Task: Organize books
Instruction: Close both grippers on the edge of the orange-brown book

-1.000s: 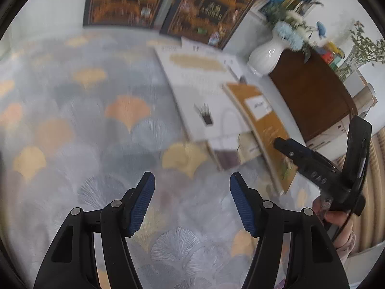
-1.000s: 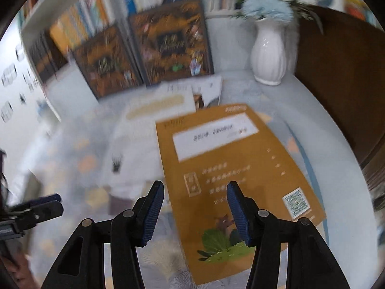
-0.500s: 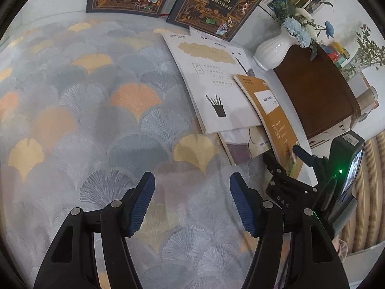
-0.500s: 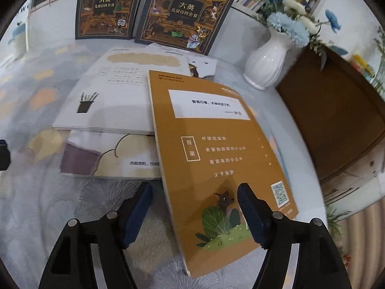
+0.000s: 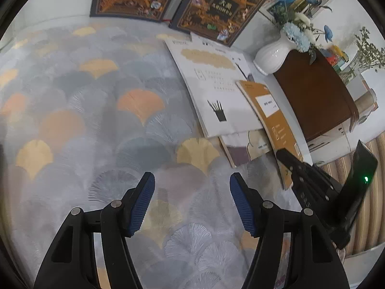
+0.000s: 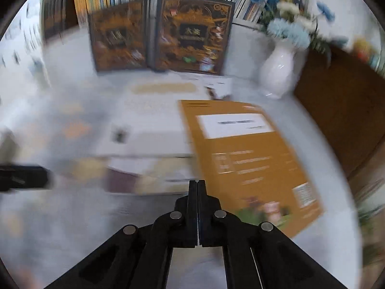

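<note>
An orange book (image 6: 250, 159) lies on top of a loose pile, partly over a white book (image 6: 149, 132) with a brush-pot drawing and a pale book (image 6: 144, 180) underneath. The pile also shows in the left wrist view: orange book (image 5: 269, 110), white book (image 5: 221, 96). My right gripper (image 6: 197, 183) is shut and empty, its tips just before the pile's near edge; it also shows in the left wrist view (image 5: 284, 154) next to the orange book's near end. My left gripper (image 5: 192, 190) is open and empty over the rug, left of the pile.
Two dark ornate books (image 6: 192, 33) stand against the shelf behind the pile. A white vase with flowers (image 6: 279, 72) stands at the back right beside a brown cabinet (image 5: 315, 91). The patterned rug (image 5: 96, 110) spreads to the left. The right wrist view is blurred.
My right gripper has gone from open to shut and shifted left of the orange book's near corner. My left gripper stays open and has hardly moved.
</note>
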Demonstrator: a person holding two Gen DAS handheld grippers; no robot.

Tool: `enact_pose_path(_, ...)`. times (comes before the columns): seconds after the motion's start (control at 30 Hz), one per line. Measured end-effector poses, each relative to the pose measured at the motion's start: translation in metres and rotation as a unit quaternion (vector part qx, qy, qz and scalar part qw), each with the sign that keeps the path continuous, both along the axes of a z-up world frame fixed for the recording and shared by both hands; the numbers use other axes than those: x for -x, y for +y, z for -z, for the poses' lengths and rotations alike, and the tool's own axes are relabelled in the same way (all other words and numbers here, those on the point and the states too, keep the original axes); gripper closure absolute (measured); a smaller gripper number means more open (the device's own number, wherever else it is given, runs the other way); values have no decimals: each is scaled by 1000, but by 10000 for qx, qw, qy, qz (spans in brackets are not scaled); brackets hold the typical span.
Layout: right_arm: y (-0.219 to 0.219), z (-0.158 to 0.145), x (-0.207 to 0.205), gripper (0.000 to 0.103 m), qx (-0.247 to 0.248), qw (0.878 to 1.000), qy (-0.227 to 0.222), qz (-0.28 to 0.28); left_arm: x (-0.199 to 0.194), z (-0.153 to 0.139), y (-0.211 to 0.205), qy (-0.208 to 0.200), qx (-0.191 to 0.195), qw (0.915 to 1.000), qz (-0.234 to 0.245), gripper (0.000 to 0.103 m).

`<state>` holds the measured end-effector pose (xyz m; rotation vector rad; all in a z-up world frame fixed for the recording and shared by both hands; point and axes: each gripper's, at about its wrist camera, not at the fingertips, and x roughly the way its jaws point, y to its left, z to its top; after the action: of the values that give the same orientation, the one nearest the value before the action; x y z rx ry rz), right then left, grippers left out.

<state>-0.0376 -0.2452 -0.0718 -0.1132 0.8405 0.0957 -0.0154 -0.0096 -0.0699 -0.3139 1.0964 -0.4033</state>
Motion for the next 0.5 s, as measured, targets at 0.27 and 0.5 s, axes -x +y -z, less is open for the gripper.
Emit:
enact_pose_path(0.27,-33,-25,-19,42,-689,9975,-32,-151,7,-18,1,-268,124,9996,-39,40)
enact_pose_path(0.5,-123,-9,-84,42,-1553,9869,324,299,1,-23,-60,-819,131,9964,153,40)
